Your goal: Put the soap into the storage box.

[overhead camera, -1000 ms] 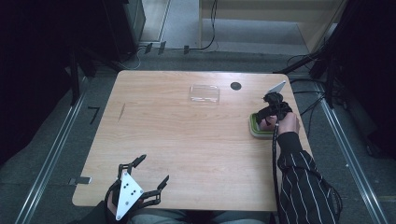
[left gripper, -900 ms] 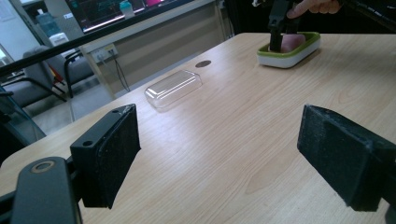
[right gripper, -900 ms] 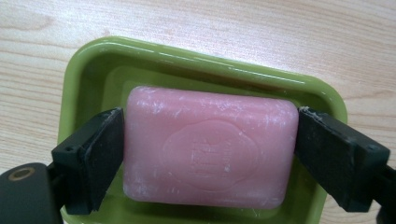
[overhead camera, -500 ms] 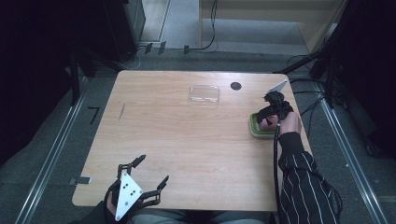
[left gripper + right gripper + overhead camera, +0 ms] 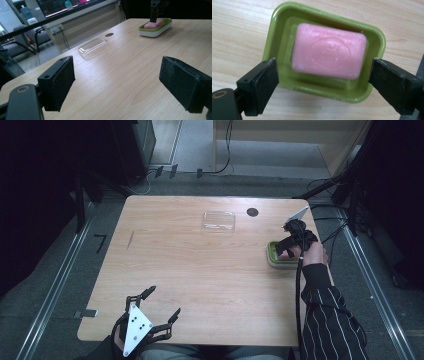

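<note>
My right gripper hangs straight over the green soap dish, jaws just eased apart and standing clear of everything — nothing pinched, pads off the pink soap bar on both sides. The bar lies flat in the dish, embossed face up, so by the look of it the soap is placed and that part is done. The dish sits at the right side of the table, near the edge, just under my right hand. What looks left: the clear lid, lying by itself well apart toward the far edge, beside a small dark hole in the tabletop. My left gripper waits at the near edge, jaws spread wide over bare wood, holding nothing.
</note>
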A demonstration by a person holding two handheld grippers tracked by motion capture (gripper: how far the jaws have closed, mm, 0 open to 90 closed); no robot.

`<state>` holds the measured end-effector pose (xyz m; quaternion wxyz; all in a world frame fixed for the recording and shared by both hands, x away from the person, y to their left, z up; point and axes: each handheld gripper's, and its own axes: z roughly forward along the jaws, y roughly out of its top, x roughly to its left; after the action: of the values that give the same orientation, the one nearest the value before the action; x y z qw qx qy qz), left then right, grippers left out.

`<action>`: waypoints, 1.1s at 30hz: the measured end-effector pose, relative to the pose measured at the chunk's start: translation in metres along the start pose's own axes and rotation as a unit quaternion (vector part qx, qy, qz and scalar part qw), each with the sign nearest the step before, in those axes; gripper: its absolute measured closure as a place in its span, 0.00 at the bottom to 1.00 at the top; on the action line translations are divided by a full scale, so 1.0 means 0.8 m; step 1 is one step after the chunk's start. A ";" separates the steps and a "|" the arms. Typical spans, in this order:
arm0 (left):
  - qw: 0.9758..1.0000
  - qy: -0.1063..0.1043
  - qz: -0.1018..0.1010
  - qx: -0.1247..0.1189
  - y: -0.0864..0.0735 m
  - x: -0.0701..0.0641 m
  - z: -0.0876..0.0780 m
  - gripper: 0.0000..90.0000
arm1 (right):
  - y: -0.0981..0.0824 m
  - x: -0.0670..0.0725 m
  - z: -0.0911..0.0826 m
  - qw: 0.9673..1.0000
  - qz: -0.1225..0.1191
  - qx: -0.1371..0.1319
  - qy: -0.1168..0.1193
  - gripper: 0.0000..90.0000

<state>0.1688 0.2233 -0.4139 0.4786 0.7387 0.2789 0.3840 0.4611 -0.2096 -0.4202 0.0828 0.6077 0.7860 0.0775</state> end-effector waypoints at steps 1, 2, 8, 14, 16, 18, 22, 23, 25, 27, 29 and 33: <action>1.000 0.000 -0.001 0.000 0.000 0.000 0.000 0.15 | -0.002 0.001 -0.002 1.000 -0.002 0.002 -0.002 0.11; 1.000 0.000 0.000 0.000 0.000 0.000 0.000 0.15 | -0.005 0.003 -0.003 1.000 -0.006 0.002 -0.004 0.11; 1.000 0.000 0.000 0.000 0.000 0.000 0.000 0.15 | -0.020 0.009 -0.014 1.000 -0.023 -0.001 -0.008 0.10; 1.000 0.000 -0.001 0.000 0.000 0.000 0.000 0.15 | -0.034 0.016 -0.021 1.000 -0.031 0.000 0.002 0.10; 1.000 0.000 -0.001 0.000 0.000 0.000 0.000 0.15 | -0.039 0.017 -0.023 0.999 -0.036 0.002 0.001 0.10; 1.000 0.000 0.000 0.000 0.000 0.000 0.000 0.15 | -0.045 0.019 -0.026 0.999 -0.038 0.001 0.006 0.10; 1.000 0.000 0.000 0.000 0.000 0.000 0.000 0.15 | -0.058 0.025 -0.031 0.999 -0.048 0.001 0.012 0.09; 1.000 0.001 0.000 0.000 0.000 0.000 0.000 0.15 | -0.061 0.027 -0.032 0.999 -0.050 -0.002 0.014 0.09; 1.000 0.000 0.001 -0.001 0.000 0.000 0.000 0.15 | -0.067 0.028 -0.034 0.998 -0.054 -0.003 0.015 0.09; 1.000 0.000 0.000 -0.001 0.000 0.000 0.000 0.15 | -0.075 0.032 -0.034 0.998 -0.056 -0.002 0.015 0.09; 1.000 0.000 0.000 -0.001 0.000 0.000 0.000 0.15 | -0.082 0.034 -0.033 0.998 -0.060 0.000 0.016 0.09; 1.000 0.000 0.000 0.000 0.000 0.000 0.000 0.15 | -0.096 0.038 -0.031 0.997 -0.069 0.004 0.017 0.09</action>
<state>0.1685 0.2234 -0.4136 0.4787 0.7385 0.2785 0.3846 0.3755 -0.1995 -0.4140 0.0717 0.5509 0.8278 0.0785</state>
